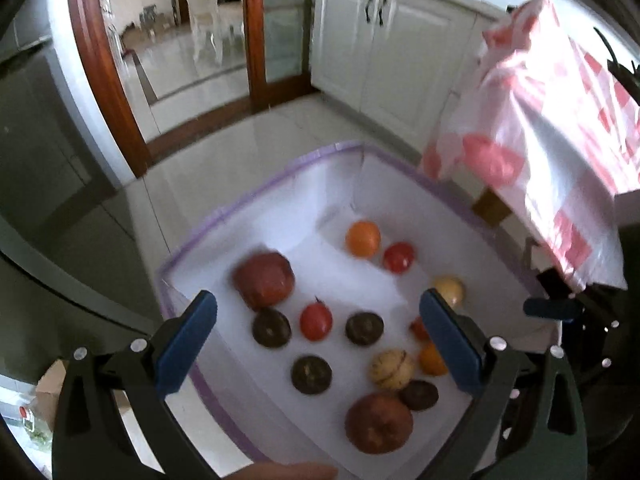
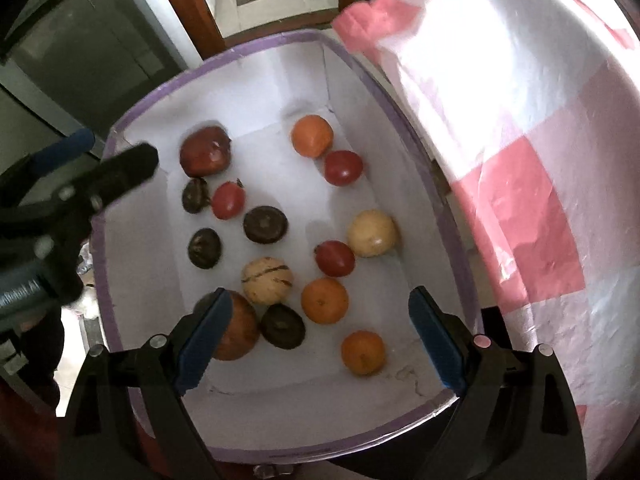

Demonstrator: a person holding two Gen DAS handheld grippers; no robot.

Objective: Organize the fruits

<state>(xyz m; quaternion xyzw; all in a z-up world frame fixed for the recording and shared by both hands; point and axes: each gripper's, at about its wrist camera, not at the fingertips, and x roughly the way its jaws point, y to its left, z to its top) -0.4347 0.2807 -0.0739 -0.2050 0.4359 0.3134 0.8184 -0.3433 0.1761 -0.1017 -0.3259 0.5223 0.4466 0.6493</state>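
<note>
Fingers wide apart on both sides, blue pads released, nothing between them. Right gripper (image 2: 320,336) hangs above the near end of the white foam box with the purple taped rim (image 2: 256,42), looking almost straight down. Directly beneath it, just ahead of the pads: a small orange citrus fruit (image 2: 363,352) nearest, another orange one (image 2: 324,300) a touch further in, and beside the left pad a big brownish-red pomegranate (image 2: 236,330) with a dark round mangosteen (image 2: 283,326) touching it. These are round, no long axis to line up on, so any approach angle should do.

Left gripper (image 1: 318,344) sits over the opposite side of the box, also tilted down, with a red tomato (image 1: 316,322) and dark mangosteens framed between its pads. My read: the right hand is nearer the orange pair, the left nearer the tomato.

Further in, a striped pale melon-like fruit (image 2: 267,281), then a second pomegranate (image 2: 206,151) at the far wall. Beyond, a pink-and-white checked plastic bag (image 2: 520,160) hangs by the right rim.
</note>
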